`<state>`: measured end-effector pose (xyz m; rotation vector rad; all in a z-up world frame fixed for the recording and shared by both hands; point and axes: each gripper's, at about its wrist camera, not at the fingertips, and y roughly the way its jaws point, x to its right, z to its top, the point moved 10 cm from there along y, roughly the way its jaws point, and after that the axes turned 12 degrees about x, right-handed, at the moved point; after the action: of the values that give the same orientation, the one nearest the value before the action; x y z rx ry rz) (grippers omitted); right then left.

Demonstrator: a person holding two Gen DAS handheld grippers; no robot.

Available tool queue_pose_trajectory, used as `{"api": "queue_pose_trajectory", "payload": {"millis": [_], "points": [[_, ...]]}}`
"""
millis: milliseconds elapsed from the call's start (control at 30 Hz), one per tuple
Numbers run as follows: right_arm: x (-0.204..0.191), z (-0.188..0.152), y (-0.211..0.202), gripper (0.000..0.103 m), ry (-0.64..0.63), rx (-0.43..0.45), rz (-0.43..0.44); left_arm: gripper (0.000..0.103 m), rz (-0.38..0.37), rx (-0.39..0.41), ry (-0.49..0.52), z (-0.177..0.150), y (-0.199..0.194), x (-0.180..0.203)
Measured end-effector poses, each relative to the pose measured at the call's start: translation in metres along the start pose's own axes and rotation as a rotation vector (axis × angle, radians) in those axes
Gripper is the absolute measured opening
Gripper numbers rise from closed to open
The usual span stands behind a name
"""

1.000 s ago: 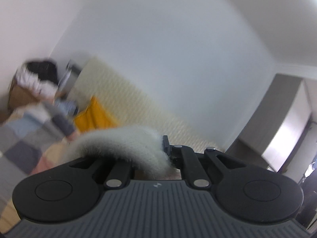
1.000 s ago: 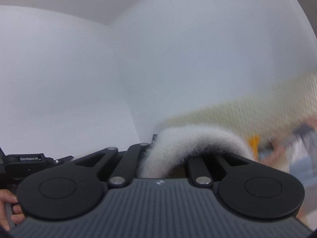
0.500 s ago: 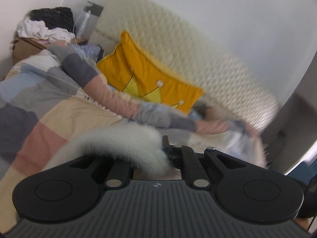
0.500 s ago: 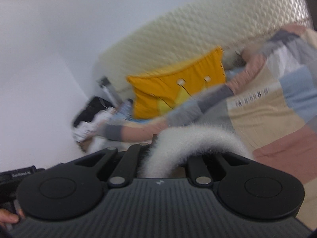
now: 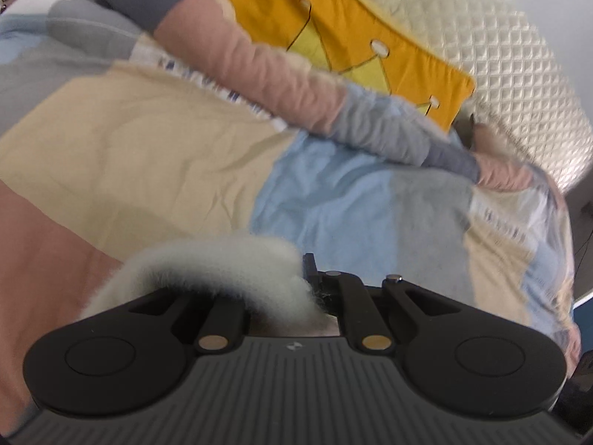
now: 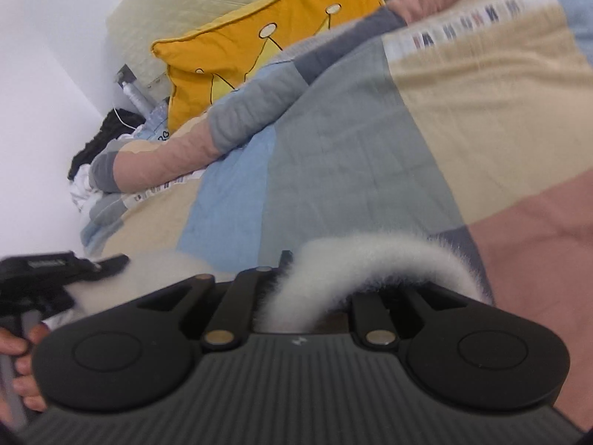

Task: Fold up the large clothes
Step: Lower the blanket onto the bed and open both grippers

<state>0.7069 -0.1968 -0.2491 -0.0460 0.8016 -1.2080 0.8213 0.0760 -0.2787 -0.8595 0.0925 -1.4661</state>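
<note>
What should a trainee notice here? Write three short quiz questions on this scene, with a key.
1. True or false: the yellow cushion bears a crown design.
2. What is clamped in the fingers of the left gripper? A) white fluffy garment B) a towel C) nothing
3. Fill in: right behind the cushion stands the bed's cream quilted ____.
Key: 1 true; 2 A; 3 headboard.

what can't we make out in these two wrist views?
- Left tool tips: left wrist view, buried in the white fluffy garment.
- Right tool tips: right wrist view, same garment covers them.
- Garment's full shape: hangs below both tool bodies.
- Quilt lettering: blurred.
- Dark pile: too small.
</note>
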Motion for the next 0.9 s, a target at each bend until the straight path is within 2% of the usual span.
{"api": "queue_pose_trajectory", "payload": {"millis": [67, 100, 133, 167, 200, 233, 267, 300, 400, 533, 733, 800, 900], "points": [[0.001, -0.002, 0.003, 0.016, 0.025, -0.007, 0.009, 0.008, -0.006, -0.004, 0.010, -0.003, -0.002, 0.000], [0.002, -0.002, 0.005, 0.020, 0.035, -0.009, 0.009, 0.008, -0.012, -0.001, 0.018, -0.003, -0.008, 0.002], [0.001, -0.003, 0.006, 0.025, 0.040, -0.013, 0.011, 0.008, -0.019, -0.001, 0.030, -0.004, -0.012, 0.003], [0.000, -0.004, 0.008, 0.037, 0.038, -0.021, 0.019, 0.009, -0.025, -0.003, 0.039, -0.003, -0.011, 0.003], [-0.004, -0.006, 0.007, 0.051, 0.032, -0.038, 0.037, 0.018, -0.031, -0.005, 0.042, -0.003, -0.020, 0.008], [-0.007, -0.008, 0.009, 0.056, 0.026, -0.054, 0.050, 0.036, -0.051, -0.015, 0.039, -0.003, -0.020, 0.010], [-0.012, -0.008, 0.006, 0.062, 0.021, -0.063, 0.061, 0.047, -0.073, -0.021, 0.040, -0.002, -0.026, 0.015], [-0.017, -0.008, 0.002, 0.064, 0.018, -0.063, 0.067, 0.063, -0.089, -0.020, 0.045, -0.001, -0.031, 0.019], [-0.029, -0.010, -0.011, 0.068, 0.027, -0.065, 0.082, 0.064, -0.108, -0.016, 0.076, 0.000, -0.049, 0.029], [-0.040, -0.011, -0.041, 0.068, 0.024, -0.040, 0.075, 0.065, -0.115, 0.008, 0.103, 0.000, -0.092, 0.038], [-0.063, -0.018, -0.110, 0.068, -0.031, 0.013, 0.076, 0.065, -0.117, 0.057, 0.121, -0.010, -0.180, 0.036], [-0.074, -0.025, -0.138, 0.068, -0.076, 0.016, 0.075, 0.065, -0.096, 0.075, 0.120, -0.016, -0.216, 0.035], [-0.090, -0.034, -0.181, 0.068, -0.109, 0.033, 0.094, 0.065, -0.116, 0.124, 0.151, -0.023, -0.273, 0.043]]}}
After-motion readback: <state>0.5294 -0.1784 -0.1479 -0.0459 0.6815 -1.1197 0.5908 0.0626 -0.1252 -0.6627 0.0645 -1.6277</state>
